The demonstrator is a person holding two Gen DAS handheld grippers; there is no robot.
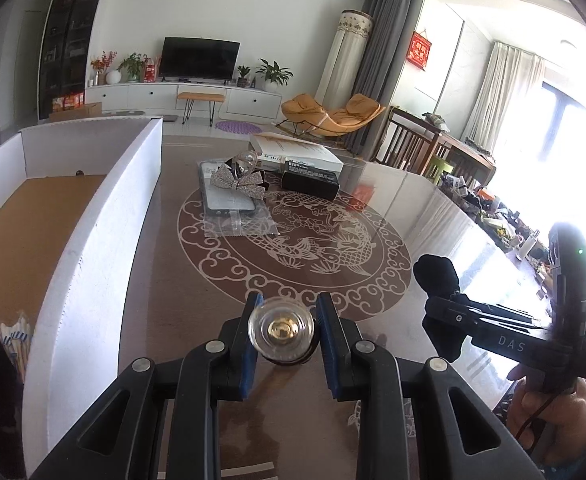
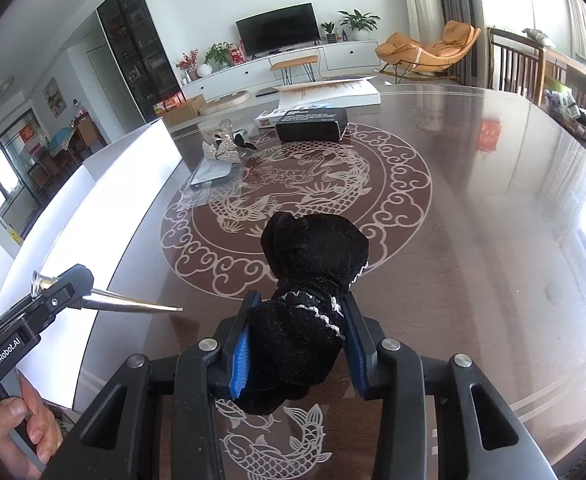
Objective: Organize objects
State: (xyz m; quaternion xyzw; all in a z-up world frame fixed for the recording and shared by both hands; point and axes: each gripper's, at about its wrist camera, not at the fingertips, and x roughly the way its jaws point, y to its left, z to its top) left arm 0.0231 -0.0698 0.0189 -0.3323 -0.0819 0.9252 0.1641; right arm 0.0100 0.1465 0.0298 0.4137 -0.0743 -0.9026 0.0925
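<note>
Left claw [image 1: 283, 330] gripping perhaps a spinning top [image 1: 281, 327], right claw [image 2: 299, 334] clamping black sock [image 2: 309, 280]

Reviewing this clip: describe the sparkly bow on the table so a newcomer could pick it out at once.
Start at the brown table with the pale dragon medallion, and look to its far edge beside the white box wall. There the silver glittery bow sits on a clear-wrapped flat package, left of the black box. Nothing else in that cluster is bow-shaped or sparkly.
</note>
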